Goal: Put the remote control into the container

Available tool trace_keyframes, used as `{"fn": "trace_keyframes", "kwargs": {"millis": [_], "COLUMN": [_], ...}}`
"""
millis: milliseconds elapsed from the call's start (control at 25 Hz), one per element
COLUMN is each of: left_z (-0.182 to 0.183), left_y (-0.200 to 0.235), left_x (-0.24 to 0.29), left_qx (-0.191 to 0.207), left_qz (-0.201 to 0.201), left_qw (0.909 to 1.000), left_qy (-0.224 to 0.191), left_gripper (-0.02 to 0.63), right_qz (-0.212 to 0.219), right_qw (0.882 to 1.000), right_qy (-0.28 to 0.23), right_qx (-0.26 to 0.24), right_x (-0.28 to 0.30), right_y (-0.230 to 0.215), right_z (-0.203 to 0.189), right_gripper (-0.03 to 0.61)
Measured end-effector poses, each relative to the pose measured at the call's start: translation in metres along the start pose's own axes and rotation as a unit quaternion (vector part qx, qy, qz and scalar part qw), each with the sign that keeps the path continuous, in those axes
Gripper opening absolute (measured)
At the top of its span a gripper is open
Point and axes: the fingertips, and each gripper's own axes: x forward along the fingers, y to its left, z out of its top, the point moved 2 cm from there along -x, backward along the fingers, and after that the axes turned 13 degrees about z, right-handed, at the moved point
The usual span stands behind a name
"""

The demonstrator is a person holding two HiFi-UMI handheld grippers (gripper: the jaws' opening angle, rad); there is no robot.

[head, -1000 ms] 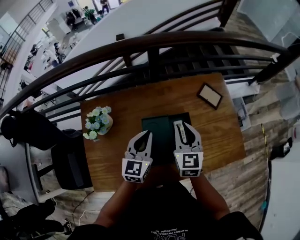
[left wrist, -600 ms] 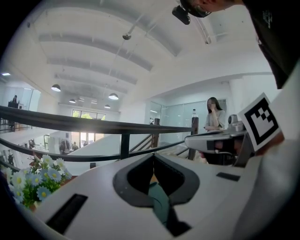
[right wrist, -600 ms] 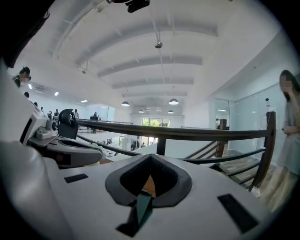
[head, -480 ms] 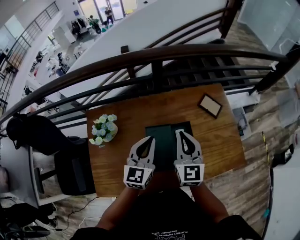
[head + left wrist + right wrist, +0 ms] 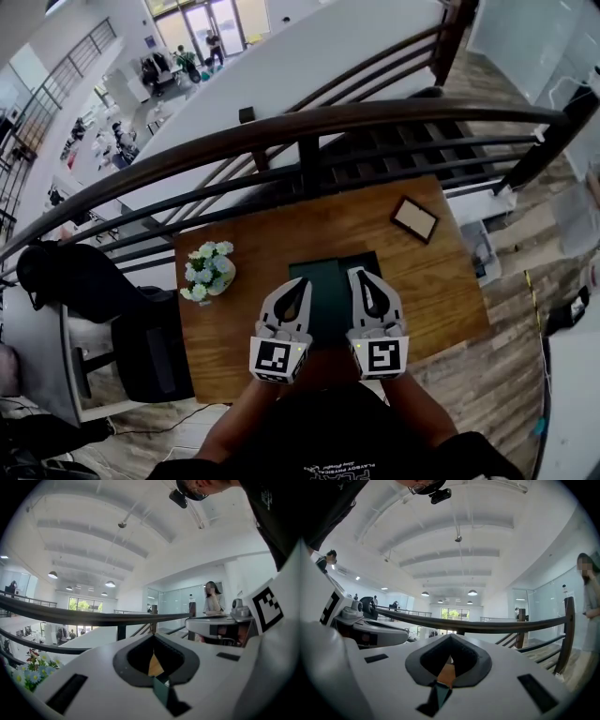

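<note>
1. Looks steeply down in the head view on a wooden table [image 5: 441, 281] set against a dark curved railing [image 5: 309, 127].
2. Finds a dark green container [image 5: 323, 279] lying flat near the table's middle, between and partly under 2 claws held side by side over it.
3. Reads the left claw [image 5: 302, 281] as closed: tips together in the left gripper view, nothing pinched, only a sliver of wood and green showing through the loop behind the tips.
4. Reads the right claw [image 5: 357, 274] the same way (tips meeting, nothing gripped), with the same wood and green showing through its loop in the right gripper view.
5. Cannot make out the remote control in any view; hides the container's right part beneath the right claw.
6. Sets the 2 claws just apart from each other, both pointing away from the person.
7. Places a pot of pale flowers [image 5: 208, 270] near the table's left edge, well apart from the container.
8. Places a small dark-framed picture [image 5: 415, 218] flat near the far right corner, also well apart from the container.
9. Shows a black chair [image 5: 141, 328] on the floor just beside the table's left side.
</note>
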Motion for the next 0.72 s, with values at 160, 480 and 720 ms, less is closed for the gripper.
{"fn": "trace_keyframes", "kwargs": {"millis": [160,480,720], "left_z": [0.003,-0.002,-0.001], "left_y": [-0.003,-0.006,-0.016], "left_x": [-0.001,0.000,-0.001], "left_qx": [0.002,0.004,0.021], "left_qz": [-0.002,0.002,-0.007], "left_qw": [1.0000,1.0000,0.9998], "left_qy": [-0.003,0.002,0.000], "left_gripper": [0.008,0.008,0.008], "right_qz": [-0.008,-0.015,-0.012], "right_qw": [1.000,1.000,1.000], "right_qy": [-0.001,0.007,0.011], "right_qx": [0.007,0.014,0.010], "right_x": [-0.003,-0.007,-0.010], "right_y": [-0.004,-0.011,-0.013], "right_z": [-0.001,-0.005,-0.006], "right_gripper": [0.029,0.029,0.029]}}
